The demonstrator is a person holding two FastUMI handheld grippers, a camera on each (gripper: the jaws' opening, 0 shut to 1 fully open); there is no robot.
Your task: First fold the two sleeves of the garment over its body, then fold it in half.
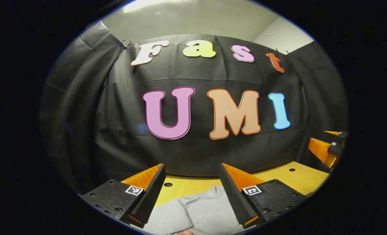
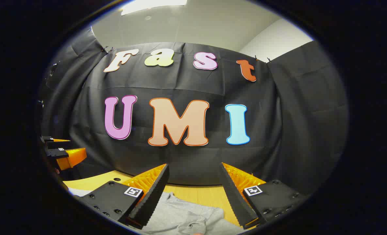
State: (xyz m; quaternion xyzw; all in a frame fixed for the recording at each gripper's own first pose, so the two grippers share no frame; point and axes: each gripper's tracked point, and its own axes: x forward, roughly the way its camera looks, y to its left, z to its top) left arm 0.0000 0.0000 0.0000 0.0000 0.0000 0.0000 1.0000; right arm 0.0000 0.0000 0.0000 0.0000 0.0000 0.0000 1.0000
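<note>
Left hand-held gripper (image 1: 193, 192) raised, jaws spread; right hand-held gripper (image 2: 195, 194) likewise, level beside it.

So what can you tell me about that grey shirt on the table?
The soft grey knit garment lies flat on the yellow wooden table, unfolded as far as can be seen. In the left gripper view a sleeve seam and rounded edge show between the open left claw. In the right gripper view its wrinkled cloth lies below the open right claw. Neither claw touches it; most of it is out of sight.

The garment (image 1: 200, 212) lies on the table (image 1: 297, 178), before the wall.
</note>
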